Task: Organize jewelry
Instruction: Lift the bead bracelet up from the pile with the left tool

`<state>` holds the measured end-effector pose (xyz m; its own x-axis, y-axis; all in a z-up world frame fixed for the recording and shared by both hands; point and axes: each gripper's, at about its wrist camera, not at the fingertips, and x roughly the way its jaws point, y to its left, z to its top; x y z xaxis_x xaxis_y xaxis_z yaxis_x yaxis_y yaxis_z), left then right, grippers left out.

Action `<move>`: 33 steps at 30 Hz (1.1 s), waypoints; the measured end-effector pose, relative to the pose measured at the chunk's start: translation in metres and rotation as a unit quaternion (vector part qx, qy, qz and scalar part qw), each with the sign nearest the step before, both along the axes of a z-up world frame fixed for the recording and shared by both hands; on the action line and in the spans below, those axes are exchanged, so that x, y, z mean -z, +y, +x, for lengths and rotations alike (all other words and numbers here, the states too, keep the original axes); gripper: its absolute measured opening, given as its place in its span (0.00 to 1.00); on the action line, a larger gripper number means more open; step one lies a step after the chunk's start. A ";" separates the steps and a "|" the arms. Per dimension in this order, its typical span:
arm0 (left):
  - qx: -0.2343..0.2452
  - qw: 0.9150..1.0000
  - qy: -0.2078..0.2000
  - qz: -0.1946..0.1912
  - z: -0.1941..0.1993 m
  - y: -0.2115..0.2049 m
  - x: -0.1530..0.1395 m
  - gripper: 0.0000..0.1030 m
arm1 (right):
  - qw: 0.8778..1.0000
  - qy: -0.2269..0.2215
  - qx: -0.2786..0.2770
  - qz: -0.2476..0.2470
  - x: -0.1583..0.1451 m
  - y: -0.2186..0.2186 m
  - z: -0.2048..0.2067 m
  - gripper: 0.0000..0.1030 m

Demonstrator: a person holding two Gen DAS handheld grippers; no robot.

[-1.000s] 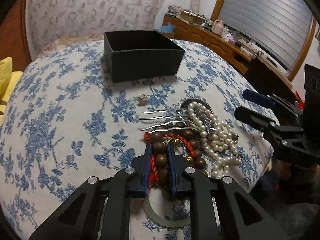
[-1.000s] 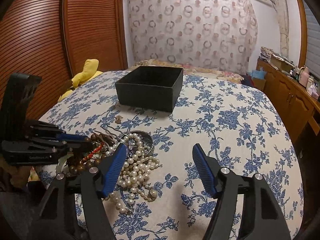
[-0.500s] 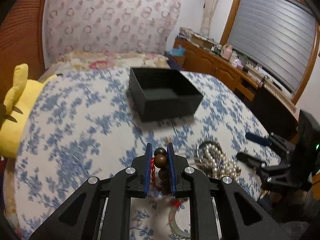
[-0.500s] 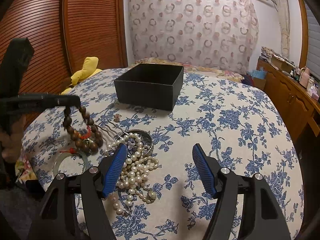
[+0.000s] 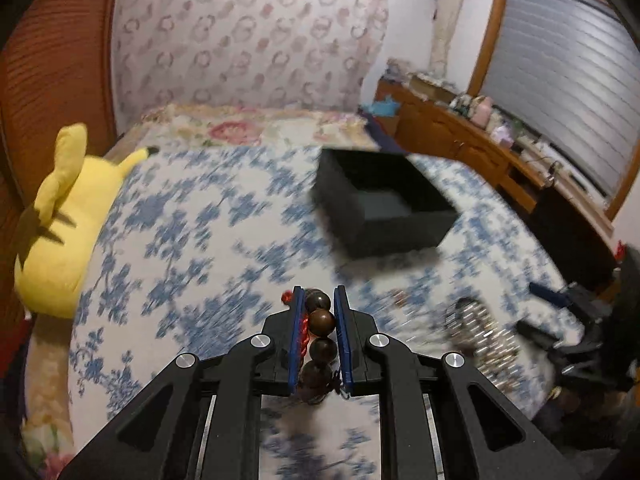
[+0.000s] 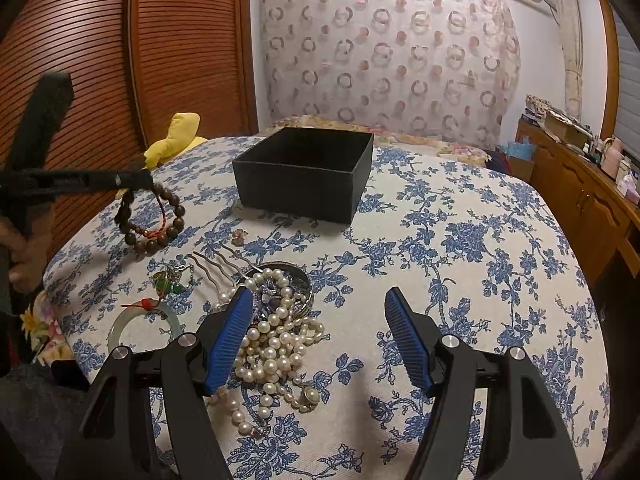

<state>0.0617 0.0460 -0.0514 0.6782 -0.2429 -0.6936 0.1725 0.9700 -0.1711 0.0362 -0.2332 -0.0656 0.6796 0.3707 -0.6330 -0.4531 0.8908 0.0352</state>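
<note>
Left gripper [image 5: 319,300]: raised above the flowered bedspread [image 6: 460,248], angled downward, seen at the left edge of the right wrist view with a hand [image 6: 20,256] on its handle.
Left claw: nearly closed, blue pads clamped on the brown wooden bead bracelet [image 6: 150,220].
Wooden bead bracelet: one; hanging clear of the cloth below the left fingertips, red cord threaded through it, left of the black box and apart from it.
Right gripper [image 6: 320,336]: low over the near edge of the bed, pointed down and forward.
Right claw: spread wide, holding nothing; left pad [image 6: 230,338] above the pearl pile, contact impossible to tell; right pad over bare cloth.
Black box [image 6: 304,174]: one; open-topped, square, upright on the bedspread beyond the jewelry, nothing visible inside.
Pearl strands [image 6: 276,344]: one tangled heap, number of strands unclear, lying between the right claw's fingers and spilling toward the camera.
Metal bangle [image 6: 296,280]: one, partly under the pearls.
Hair comb [image 6: 216,270]: one, silver prongs pointing away from the pearls.
Pale green bangle [image 6: 144,322]: one, flat on the cloth at the left, with a red tassel.
Green-stone trinket [image 6: 170,280]: one small cluster just beyond that bangle.
Small flower piece [image 6: 239,236]: one, between comb and box.
Yellow plush toy [image 5: 68,216]: one, at the left edge of the bed.
</note>
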 end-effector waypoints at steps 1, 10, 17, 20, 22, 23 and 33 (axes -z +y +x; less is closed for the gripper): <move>-0.004 1.000 0.006 0.005 0.000 0.002 0.004 0.14 | 1.000 0.000 0.000 0.000 0.000 0.000 0.000 0.69; -0.023 0.998 0.041 0.042 -0.001 0.022 0.030 0.19 | 1.000 -0.001 -0.003 0.000 0.000 0.002 -0.001 0.69; -0.010 0.997 0.049 0.060 0.013 0.023 0.035 0.29 | 1.000 0.000 -0.007 -0.002 0.002 0.007 0.001 0.69; 0.009 0.996 0.055 0.074 0.024 0.015 0.038 0.29 | 1.000 0.000 -0.007 -0.003 0.001 0.008 0.000 0.69; 0.020 0.994 0.062 0.083 0.030 0.010 0.041 0.29 | 1.000 0.000 -0.007 -0.003 0.001 0.008 0.001 0.69; 0.026 0.994 0.064 0.085 0.032 0.008 0.042 0.30 | 1.000 0.000 -0.007 -0.003 0.001 0.008 0.001 0.69; 0.056 0.993 0.065 0.085 0.059 -0.007 0.039 0.24 | 1.000 0.002 -0.011 -0.006 0.001 0.008 0.002 0.69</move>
